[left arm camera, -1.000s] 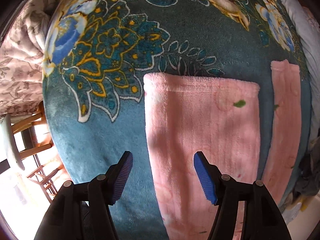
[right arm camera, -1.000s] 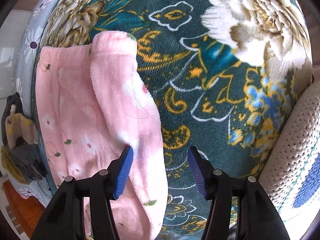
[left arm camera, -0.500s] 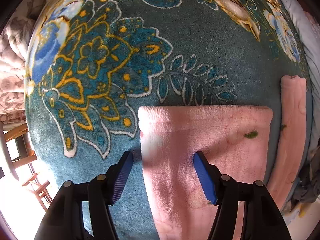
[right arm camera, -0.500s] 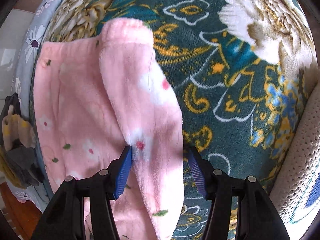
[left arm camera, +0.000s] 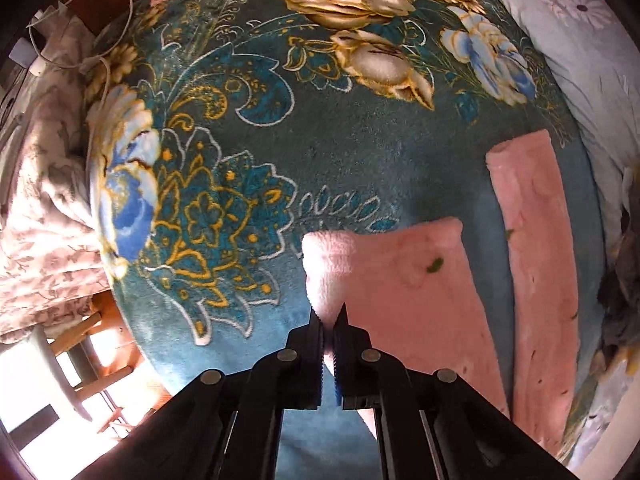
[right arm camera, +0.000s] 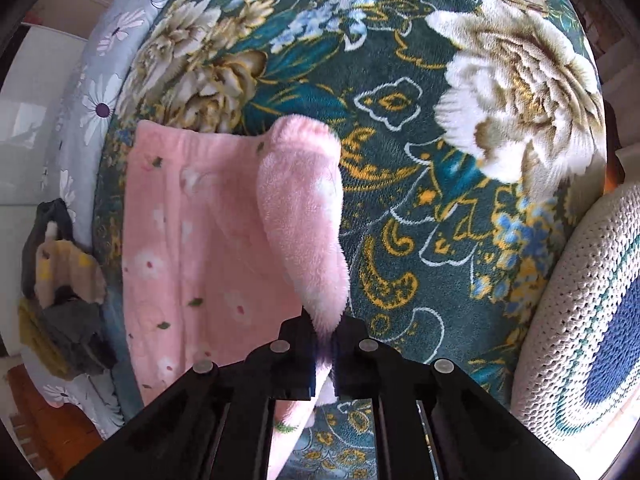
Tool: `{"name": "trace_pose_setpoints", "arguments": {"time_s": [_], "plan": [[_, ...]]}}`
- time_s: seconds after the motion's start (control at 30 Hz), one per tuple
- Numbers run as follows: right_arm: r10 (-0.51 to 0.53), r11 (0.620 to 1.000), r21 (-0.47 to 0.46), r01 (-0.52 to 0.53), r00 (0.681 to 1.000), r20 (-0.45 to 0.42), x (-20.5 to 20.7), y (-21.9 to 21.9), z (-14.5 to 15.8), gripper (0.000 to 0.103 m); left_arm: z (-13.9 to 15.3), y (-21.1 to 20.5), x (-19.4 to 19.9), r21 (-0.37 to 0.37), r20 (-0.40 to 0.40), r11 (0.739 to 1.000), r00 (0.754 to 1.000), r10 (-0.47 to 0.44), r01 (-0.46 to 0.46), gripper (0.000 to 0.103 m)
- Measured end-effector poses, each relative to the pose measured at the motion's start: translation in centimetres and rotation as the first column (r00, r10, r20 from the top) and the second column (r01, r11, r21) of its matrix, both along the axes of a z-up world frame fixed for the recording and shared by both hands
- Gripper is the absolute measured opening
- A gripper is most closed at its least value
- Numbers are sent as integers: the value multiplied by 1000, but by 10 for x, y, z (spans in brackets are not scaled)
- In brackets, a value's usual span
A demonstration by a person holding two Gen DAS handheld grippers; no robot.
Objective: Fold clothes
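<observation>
right gripper [right arm camera: 323,354] jaws pinch a raised fold of pink fleece pants [right arm camera: 192,248] over the floral blanket [right arm camera: 440,160].

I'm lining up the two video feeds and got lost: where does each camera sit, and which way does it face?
Left wrist: on the left gripper, looking along its fingers across the floral blanket; the gripper is clamped on the pink fleece garment.
Right wrist: on the right gripper, facing the blanket and a crocheted cushion; it is clamped on a lifted fold.
Shared: garment and blanket. No hand or sleeve shows.

trousers [left arm camera: 404,292] on blanket [left arm camera: 360,152]; pillow [left arm camera: 580,60] right | chair [left arm camera: 80,356] left
</observation>
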State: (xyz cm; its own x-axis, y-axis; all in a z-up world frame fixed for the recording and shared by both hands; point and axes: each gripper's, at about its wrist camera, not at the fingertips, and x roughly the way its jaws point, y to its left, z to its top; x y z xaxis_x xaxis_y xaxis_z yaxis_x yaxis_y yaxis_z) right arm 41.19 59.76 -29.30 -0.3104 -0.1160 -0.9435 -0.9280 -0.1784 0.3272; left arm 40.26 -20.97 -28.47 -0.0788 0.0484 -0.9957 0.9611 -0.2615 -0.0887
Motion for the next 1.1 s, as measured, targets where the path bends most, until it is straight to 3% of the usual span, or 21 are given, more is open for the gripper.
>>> {"name": "trace_pose_setpoints", "arguments": {"time_s": [0.13, 0.17, 0.3, 0.47, 0.67, 0.77, 1.1], "plan": [[-39, 999, -18, 39, 999, -22, 22, -7, 27, 5, 24, -21, -6, 69, -71, 986, 985, 158, -153, 4], [-52, 998, -21, 51, 998, -39, 9, -19, 31, 5, 34, -22, -11, 85, -96, 981, 979, 181, -173, 4], [0, 1000, 10, 1, 992, -124, -49, -13, 64, 5, 60, -30, -86, 46, -120, 994, 987, 109, -104, 4], [89, 996, 36, -84, 980, -180, -136, -5, 79, 5, 61, -40, -176, 63, -130, 996, 989, 75, -68, 4], [152, 988, 29, -149, 974, -168, -228, 3, 59, 5, 42, -55, -265, 6, -99, 1000, 995, 31, -30, 4], [160, 987, 4, -161, 978, -130, -257, 4, 42, 5, 21, -60, -295, 23, -89, 999, 996, 28, -26, 4], [186, 982, -6, -186, 982, -21, -304, 9, 5, 6, -19, -73, -361, -18, -98, 996, 991, -94, 92, 4]]}}
